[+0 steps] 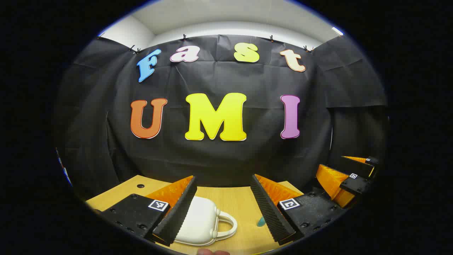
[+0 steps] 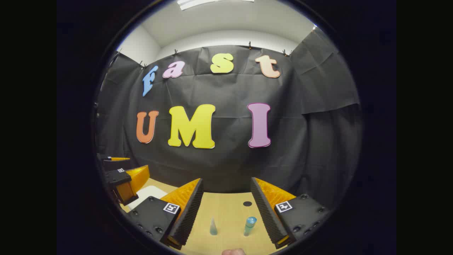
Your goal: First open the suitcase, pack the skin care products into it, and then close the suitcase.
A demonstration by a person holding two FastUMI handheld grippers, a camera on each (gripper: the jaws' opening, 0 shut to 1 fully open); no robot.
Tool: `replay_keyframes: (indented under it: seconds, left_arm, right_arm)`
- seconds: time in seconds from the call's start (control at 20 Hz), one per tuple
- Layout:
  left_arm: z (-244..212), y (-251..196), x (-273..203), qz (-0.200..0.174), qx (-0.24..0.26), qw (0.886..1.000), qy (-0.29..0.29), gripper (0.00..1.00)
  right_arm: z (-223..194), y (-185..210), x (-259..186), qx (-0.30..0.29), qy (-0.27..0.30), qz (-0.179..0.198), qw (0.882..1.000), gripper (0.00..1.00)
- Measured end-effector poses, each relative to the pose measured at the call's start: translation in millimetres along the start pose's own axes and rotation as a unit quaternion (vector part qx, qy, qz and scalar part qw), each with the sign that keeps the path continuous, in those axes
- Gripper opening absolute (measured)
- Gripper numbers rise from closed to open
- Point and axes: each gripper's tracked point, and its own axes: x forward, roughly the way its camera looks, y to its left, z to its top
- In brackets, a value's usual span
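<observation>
- My left gripper (image 1: 223,209) hung above the wooden surface (image 1: 237,202), jaws spread wide and pinching nothing.
- The suitcase (image 1: 200,221) lay flat on the surface right under that gripper, lid down, partly behind my left finger, its looped handle (image 1: 226,225) pointing away from the finger.
- It was a small white hard-shell case; I judged it light and stiff, with a glossy skin that would slip under a flat pinch.
- The handle looked the surest hold for steadying it; for opening, I reckoned the lid's edge opposite the hinge was the place, though I couldn't make out the seam or any latch.
- My right gripper (image 2: 226,209) was also held open and empty, to the right of the suitcase.
- Two skin care products stood upright on the surface between its fingers: a small pale cone-shaped bottle (image 2: 213,227) and, just beside it, a blue-capped bottle (image 2: 250,226).
- Both sat well apart from the suitcase, of which only a white corner showed at the left in the right gripper view.
- I judged both bottles light, rigid and easy to tip; the cone's taper would squirt out of a high pinch, so low on the body was better.
- The blue-capped one seemed best taken across its straight middle, gently, as smooth plastic slides.
- Packing hadn't begun: the case was shut.
</observation>
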Motion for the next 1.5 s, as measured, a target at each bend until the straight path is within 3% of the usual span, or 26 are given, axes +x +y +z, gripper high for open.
replay_keyframes:
  seconds: [1.1,1.5]
  left_arm:
    - [-12,-10,7,-0.015,0.006,1.0,0.014,0.97]
    - [-33,-14,11,-0.026,0.03,0.998,0.041,0.98]
  right_arm:
    - [-14,-20,13,0.023,0.029,-0.007,0.999,0.8]
    - [-27,-31,14,0.024,0.039,-0.006,0.999,0.8]
